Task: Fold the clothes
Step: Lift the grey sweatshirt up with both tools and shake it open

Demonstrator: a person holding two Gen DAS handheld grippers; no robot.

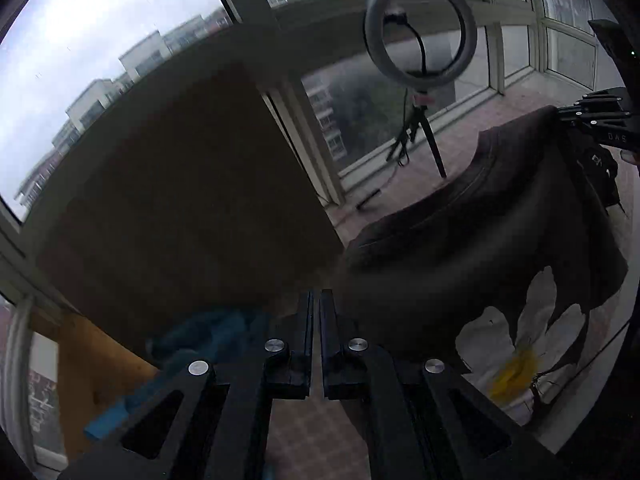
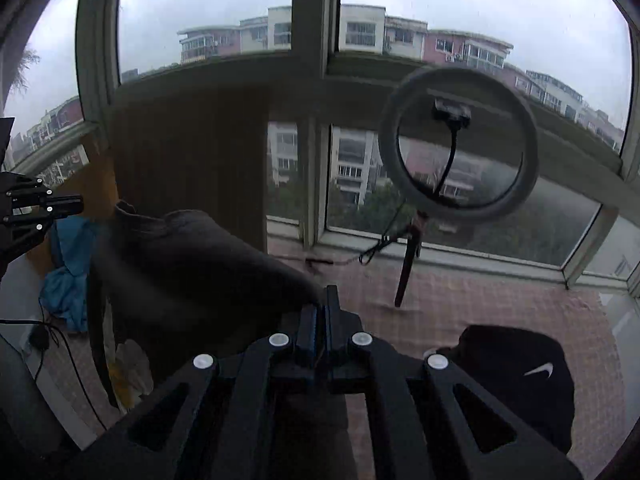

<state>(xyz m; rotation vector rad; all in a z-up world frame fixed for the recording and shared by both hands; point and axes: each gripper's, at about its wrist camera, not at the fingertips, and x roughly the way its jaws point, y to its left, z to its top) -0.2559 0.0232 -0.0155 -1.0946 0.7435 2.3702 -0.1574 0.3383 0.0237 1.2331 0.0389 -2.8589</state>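
Observation:
A dark T-shirt (image 1: 480,240) with a white and yellow flower print (image 1: 516,360) hangs in the air, blurred by motion. My right gripper (image 2: 322,306) is shut on one edge of the T-shirt (image 2: 192,272), which drapes away to the left of it. In the left wrist view the right gripper (image 1: 568,114) shows at the upper right, pinching the cloth's top edge. My left gripper (image 1: 316,304) is shut with only a thin slit between its fingers and no cloth in it; the shirt hangs just to its right. In the right wrist view the left gripper (image 2: 76,204) stands a little apart from the shirt's corner.
A ring light (image 2: 456,140) on a tripod stands by the windows ahead. A blue garment (image 2: 68,272) lies at the left by a brown board (image 1: 180,180). A black item with a white swoosh (image 2: 532,372) lies on the pink checked surface (image 2: 500,300). Cables trail at the left.

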